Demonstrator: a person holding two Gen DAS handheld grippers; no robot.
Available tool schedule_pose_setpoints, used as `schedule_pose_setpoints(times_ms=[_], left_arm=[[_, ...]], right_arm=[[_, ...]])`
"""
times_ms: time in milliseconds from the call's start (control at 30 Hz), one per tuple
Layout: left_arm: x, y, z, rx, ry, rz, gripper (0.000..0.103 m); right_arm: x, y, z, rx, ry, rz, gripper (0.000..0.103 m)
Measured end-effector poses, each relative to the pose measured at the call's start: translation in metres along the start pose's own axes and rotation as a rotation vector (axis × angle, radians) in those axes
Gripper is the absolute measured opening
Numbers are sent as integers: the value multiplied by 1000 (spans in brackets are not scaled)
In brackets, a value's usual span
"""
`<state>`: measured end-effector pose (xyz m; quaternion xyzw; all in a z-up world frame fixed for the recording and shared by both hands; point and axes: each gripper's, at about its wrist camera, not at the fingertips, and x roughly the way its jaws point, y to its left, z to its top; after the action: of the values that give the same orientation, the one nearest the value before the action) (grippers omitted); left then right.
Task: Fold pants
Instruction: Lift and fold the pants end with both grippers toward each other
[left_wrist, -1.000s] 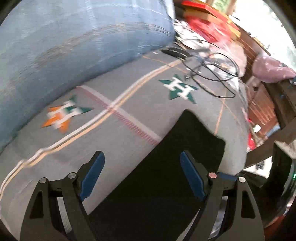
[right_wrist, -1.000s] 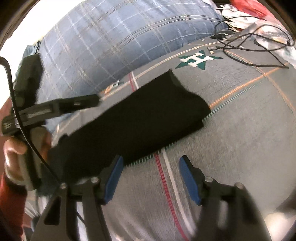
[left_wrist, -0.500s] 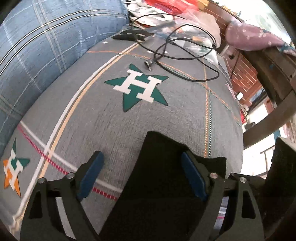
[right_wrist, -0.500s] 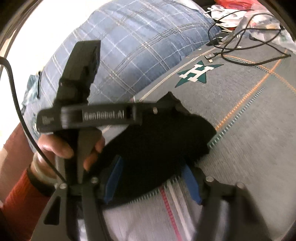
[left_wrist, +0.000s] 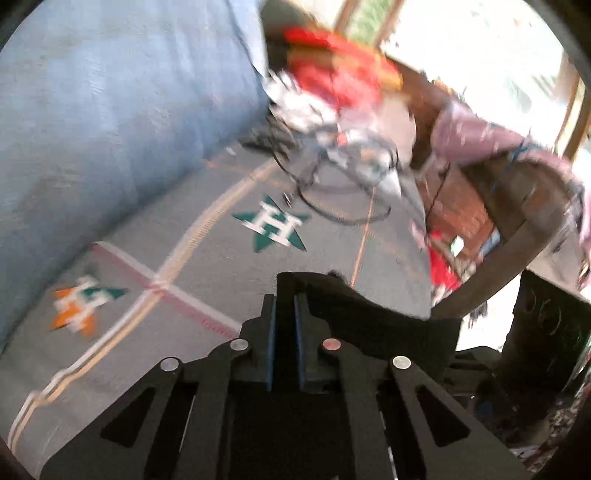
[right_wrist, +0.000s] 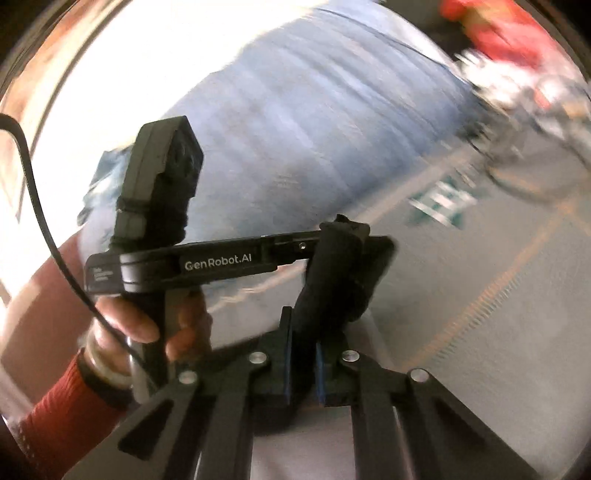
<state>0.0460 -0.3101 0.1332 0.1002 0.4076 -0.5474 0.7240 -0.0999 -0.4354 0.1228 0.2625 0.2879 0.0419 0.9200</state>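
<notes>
While both grippers lifted off bedspread (left_wrist: 229, 273), jaws pinch black pants (right_wrist: 340, 273) between pads.

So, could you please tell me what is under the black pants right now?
Under the pants lies the grey bedspread, its stripes and green star showing around them. Whatever sits directly beneath the cloth is covered. Both grippers' jaws are shut on the pants.

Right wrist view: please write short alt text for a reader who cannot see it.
The right gripper is shut on black pants, lifted above a grey bedsheet. The left gripper, held by a hand in a red sleeve, pinches the same fabric. The picture is motion-blurred.
</notes>
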Motion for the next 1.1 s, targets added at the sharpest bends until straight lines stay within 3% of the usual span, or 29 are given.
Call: schedule_pose_setpoints(times_ms=[133,267,400,533,633,700,833,900,933,1033,1100], left_arm=[[-81,30,-36,-106,-105,94,7],[-132,69,-99,-270,-114,242,10],[-156,106,-164,-449,-96,352,37],[-171,118,-209,-583,-125,354,50],[-177,107,-220,-577,-148,358,58],[-174,100,-223,-580,-164,362,70],[-159,87,-221,-567,-148,378,70],[-149,78,-217,-558,-149,404,70],[-146,74,-216,-552,-158,413,70],[-143,60,-210,-531,-204,422,70],[-132,56,-208,-519,-185,444,71]], right_arm=[[-2,69,-7,-184,26,97,8],[25,123,-37,-311,125,183,8],[80,153,-84,-359,309,243,10],[100,168,-112,-393,481,272,27],[62,161,-97,-365,427,384,47],[47,141,-72,-341,361,343,56],[37,107,-38,-307,246,179,50],[55,100,-32,-299,268,108,23],[65,99,-31,-298,282,107,17],[95,100,-36,-313,292,85,14],[116,93,-38,-297,303,54,14]])
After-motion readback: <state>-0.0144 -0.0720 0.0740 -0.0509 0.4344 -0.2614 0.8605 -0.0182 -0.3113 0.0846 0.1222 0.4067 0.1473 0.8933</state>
